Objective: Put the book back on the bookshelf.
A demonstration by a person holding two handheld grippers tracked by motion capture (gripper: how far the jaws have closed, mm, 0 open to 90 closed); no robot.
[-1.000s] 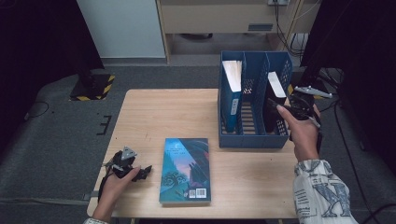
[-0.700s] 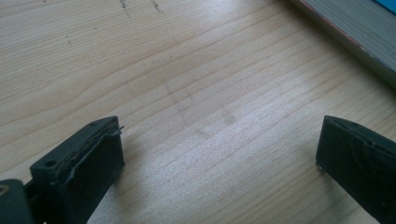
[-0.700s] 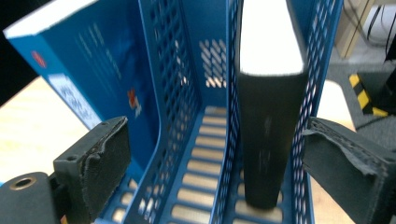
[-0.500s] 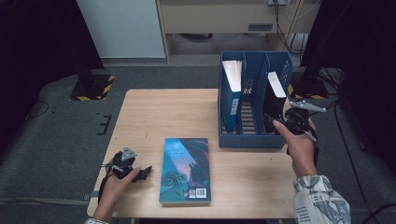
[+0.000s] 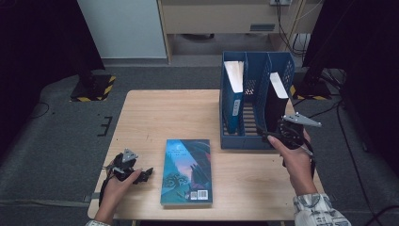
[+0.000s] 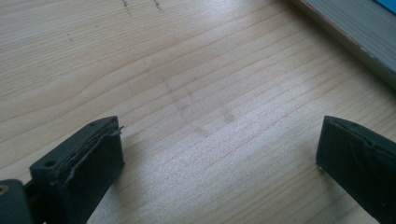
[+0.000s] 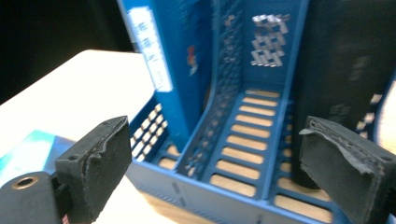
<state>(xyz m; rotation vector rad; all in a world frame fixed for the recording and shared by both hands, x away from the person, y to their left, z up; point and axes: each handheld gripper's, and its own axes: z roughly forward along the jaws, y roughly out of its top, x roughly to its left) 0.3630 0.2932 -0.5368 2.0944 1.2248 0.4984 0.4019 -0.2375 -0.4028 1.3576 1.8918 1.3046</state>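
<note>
At the rack's (image 5: 235, 141) front, right gripper (image 7: 215, 168) gapes empty; black book's (image 7: 345, 70) top is cropped. Left gripper (image 6: 219, 163) rests wide beside the flat book (image 5: 187, 170), edge barely visible.

Left tongs (image 5: 145, 174) low and agape; right tongs (image 5: 268, 136) raised, jaws wide, nothing between.

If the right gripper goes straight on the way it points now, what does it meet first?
Probably the low front wall of the blue rack; the right gripper is open and aims at its empty middle slot.
</note>
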